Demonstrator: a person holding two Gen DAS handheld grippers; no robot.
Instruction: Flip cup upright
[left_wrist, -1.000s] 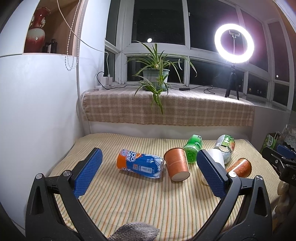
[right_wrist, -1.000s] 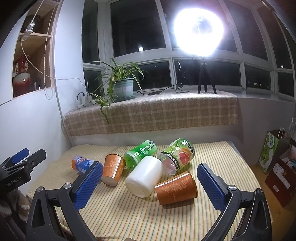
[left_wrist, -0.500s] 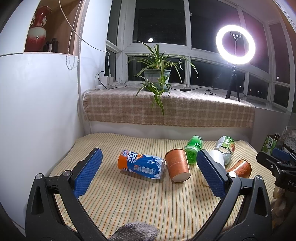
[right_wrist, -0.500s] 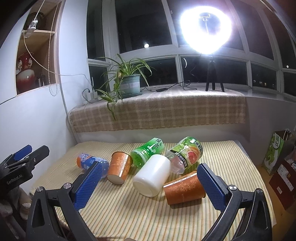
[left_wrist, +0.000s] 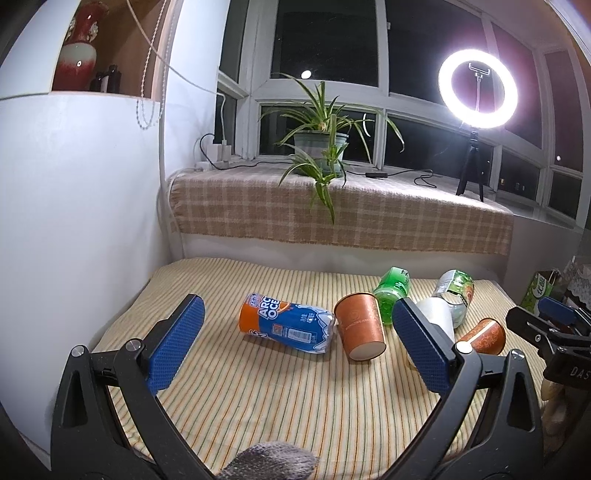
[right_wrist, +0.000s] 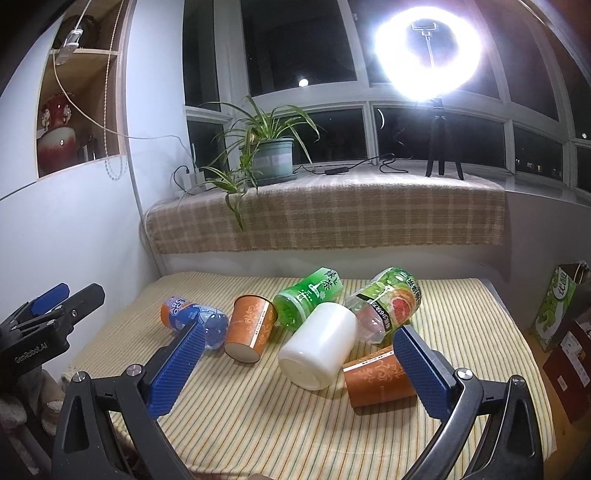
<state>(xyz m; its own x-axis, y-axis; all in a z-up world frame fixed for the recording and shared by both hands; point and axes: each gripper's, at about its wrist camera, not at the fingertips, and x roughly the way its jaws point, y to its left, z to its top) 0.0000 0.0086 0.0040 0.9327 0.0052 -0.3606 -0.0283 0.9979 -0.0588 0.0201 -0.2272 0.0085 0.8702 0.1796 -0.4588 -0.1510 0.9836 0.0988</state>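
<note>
Here both jaws gape, released, over bottles (right_wrist: 308, 301) crowding a white cup (right_wrist: 317, 347) and two orange cups (right_wrist: 251, 332).

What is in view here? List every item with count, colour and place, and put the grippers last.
Paper cups: 2, orange-brown, on their sides; one mid-table, one at the right.
White cup: 1, white, on its side between the two paper cups.
Bottles: 3, lying down; blue and orange at the left, green behind the white cup, clear with a green and pink label to the right of the green one.
Table: 1, striped yellow cloth.
Potted plant: 1, green, on the window ledge.
Ring light: 1, lit, on the ledge at the right.
Vase: 1, red and white, in the wall niche.
Left gripper: open, empty.
Right gripper: open, empty.
</note>
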